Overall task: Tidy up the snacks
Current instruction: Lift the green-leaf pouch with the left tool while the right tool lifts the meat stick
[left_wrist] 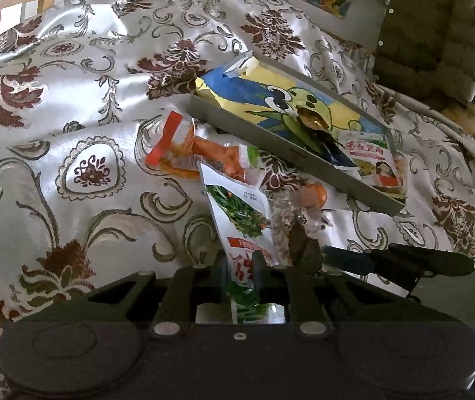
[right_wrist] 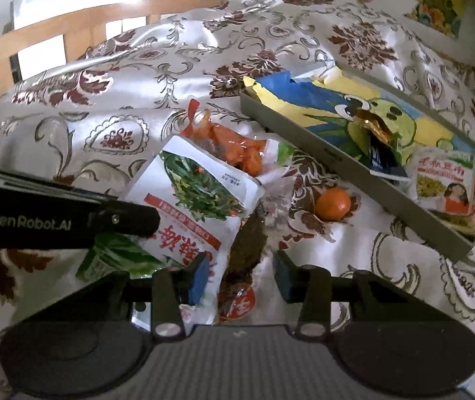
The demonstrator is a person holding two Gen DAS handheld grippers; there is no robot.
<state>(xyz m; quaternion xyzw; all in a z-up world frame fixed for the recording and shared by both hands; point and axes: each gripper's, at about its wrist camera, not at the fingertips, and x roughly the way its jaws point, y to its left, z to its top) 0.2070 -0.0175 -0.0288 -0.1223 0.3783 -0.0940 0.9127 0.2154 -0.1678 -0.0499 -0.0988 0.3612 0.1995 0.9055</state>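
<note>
A white packet printed with green vegetables point(left_wrist: 240, 210) point(right_wrist: 201, 193) is pinched at its near end by my left gripper point(left_wrist: 241, 266), which is shut on it. That gripper enters the right wrist view from the left point(right_wrist: 151, 221). A clear packet of dark snack with a red round label point(right_wrist: 245, 246) point(left_wrist: 299, 236) stands up between the blue pads point(right_wrist: 201, 276) of my right gripper point(right_wrist: 242, 276), which is shut on it. Behind them are an orange-red packet point(left_wrist: 197, 150) point(right_wrist: 234, 143) and a small orange ball point(left_wrist: 317, 193) point(right_wrist: 332, 203).
A grey tray point(left_wrist: 290, 153) point(right_wrist: 337, 156) sits tilted at the right, holding a yellow and blue cartoon bag point(right_wrist: 337, 100), a dark blue packet and a small noodle packet point(right_wrist: 444, 180). Patterned satin cloth point(left_wrist: 71, 116) covers the surface. A wooden rail point(right_wrist: 71, 30) runs behind; an olive quilted jacket point(left_wrist: 437, 33) lies far right.
</note>
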